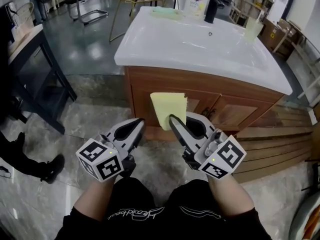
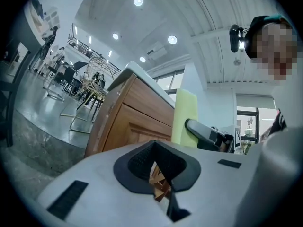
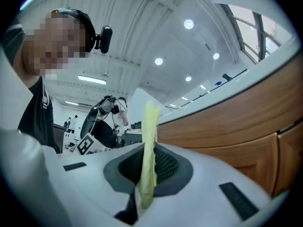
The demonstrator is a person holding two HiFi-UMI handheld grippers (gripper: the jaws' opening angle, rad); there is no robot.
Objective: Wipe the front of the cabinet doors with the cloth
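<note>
Right gripper (image 1: 173, 119), at 5 o'clock, is clamped on the lower edge of the pale yellow cloth (image 1: 167, 105). It is a flat folded rectangle, long axis toward 12 o'clock, before the wooden cabinet doors (image 1: 230, 111). Left gripper (image 1: 140, 122), at 7 o'clock, is closed on nothing.

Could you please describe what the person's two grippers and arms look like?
Left gripper and right gripper alike: light grey tapering shells, a black ribbed lining inside the jaws, and a rear cube of black-and-white square markers. No cables show. No sleeves cover the forearms; the black clothing below bears white script.
</note>
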